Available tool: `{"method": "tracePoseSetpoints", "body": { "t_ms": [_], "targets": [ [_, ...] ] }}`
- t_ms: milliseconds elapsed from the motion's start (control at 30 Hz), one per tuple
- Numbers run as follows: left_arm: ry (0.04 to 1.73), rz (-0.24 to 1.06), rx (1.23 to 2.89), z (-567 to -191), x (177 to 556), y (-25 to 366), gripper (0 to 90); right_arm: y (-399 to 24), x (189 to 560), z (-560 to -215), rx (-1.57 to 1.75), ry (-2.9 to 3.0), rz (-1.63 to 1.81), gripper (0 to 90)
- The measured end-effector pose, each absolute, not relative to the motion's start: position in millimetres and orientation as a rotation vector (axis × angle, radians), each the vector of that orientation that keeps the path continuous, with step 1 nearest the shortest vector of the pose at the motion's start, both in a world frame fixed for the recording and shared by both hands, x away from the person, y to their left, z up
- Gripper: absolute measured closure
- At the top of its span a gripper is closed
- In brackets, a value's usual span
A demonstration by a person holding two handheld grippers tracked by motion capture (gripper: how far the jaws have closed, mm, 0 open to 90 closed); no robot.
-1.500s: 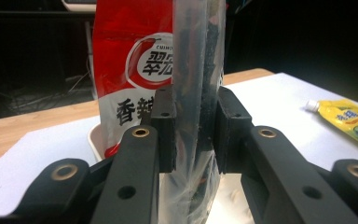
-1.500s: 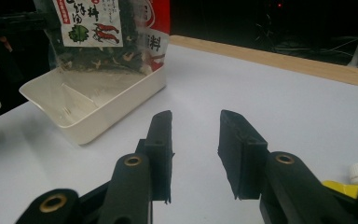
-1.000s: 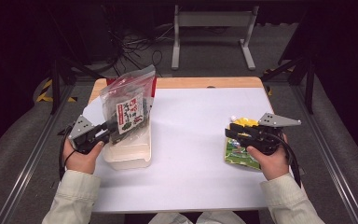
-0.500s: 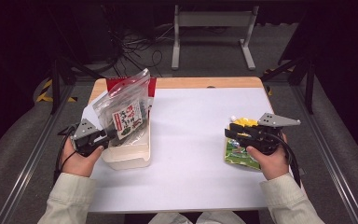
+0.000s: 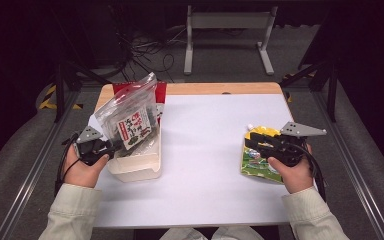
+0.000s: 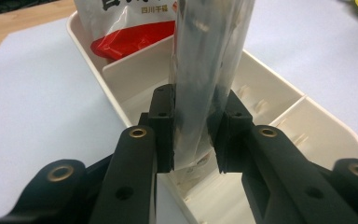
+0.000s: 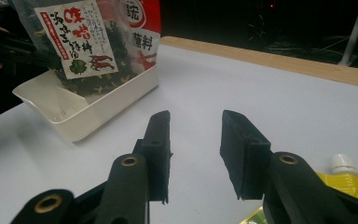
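A clear bag (image 5: 130, 115) of dark dried food with a red-and-white label stands tilted in a white divided tray (image 5: 135, 167) at the table's left. My left gripper (image 5: 111, 146) is shut on the bag's lower edge; in the left gripper view both pads press the bag (image 6: 205, 70) above the tray (image 6: 270, 84). A red packet (image 5: 160, 90) stands behind it in the tray. At the right, my right gripper (image 5: 250, 142) hovers over a yellow spouted pouch (image 5: 252, 162) lying flat. Its jaws stand open with nothing between them (image 7: 196, 126).
A white mat (image 5: 210, 150) covers the table, with a wooden strip (image 5: 220, 88) along the far edge. Beyond the table stand a metal frame (image 5: 227, 30) and floor cables (image 5: 145, 50). Rails run along both sides.
The bag in my left gripper has swung slightly to the left. The right gripper has stayed put over the pouch.
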State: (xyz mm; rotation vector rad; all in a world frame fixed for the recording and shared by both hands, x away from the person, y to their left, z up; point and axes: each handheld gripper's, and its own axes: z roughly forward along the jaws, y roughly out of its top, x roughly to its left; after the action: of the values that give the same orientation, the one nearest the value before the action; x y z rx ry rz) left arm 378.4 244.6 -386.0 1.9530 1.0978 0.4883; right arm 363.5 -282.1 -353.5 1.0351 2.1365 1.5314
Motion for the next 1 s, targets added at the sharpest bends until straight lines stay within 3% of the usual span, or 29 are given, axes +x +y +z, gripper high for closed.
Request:
{"method": "tracePoseSetpoints", "body": {
  "t_ms": [200, 600, 800, 1000],
  "targets": [
    [1.110, 0.470, 1.942, -386.6, 379.3, 243.9, 68.4, -284.8, 363.6, -353.2, 1.042, 2.129, 1.530, 62.5],
    [1.133, 0.522, 1.870, -375.7, 365.2, 247.0, 29.8, -289.5, 366.0, -353.4, 1.056, 2.122, 1.513, 59.9],
    [1.116, 0.517, 1.873, -371.1, 350.3, 244.4, 23.3, -296.5, 365.9, -352.6, 1.074, 2.113, 1.509, 58.4],
    [1.077, 0.591, 1.926, -366.6, 333.9, 238.1, 20.2, -304.6, 366.1, -351.5, 1.096, 2.111, 1.498, 55.9]
  ]
}}
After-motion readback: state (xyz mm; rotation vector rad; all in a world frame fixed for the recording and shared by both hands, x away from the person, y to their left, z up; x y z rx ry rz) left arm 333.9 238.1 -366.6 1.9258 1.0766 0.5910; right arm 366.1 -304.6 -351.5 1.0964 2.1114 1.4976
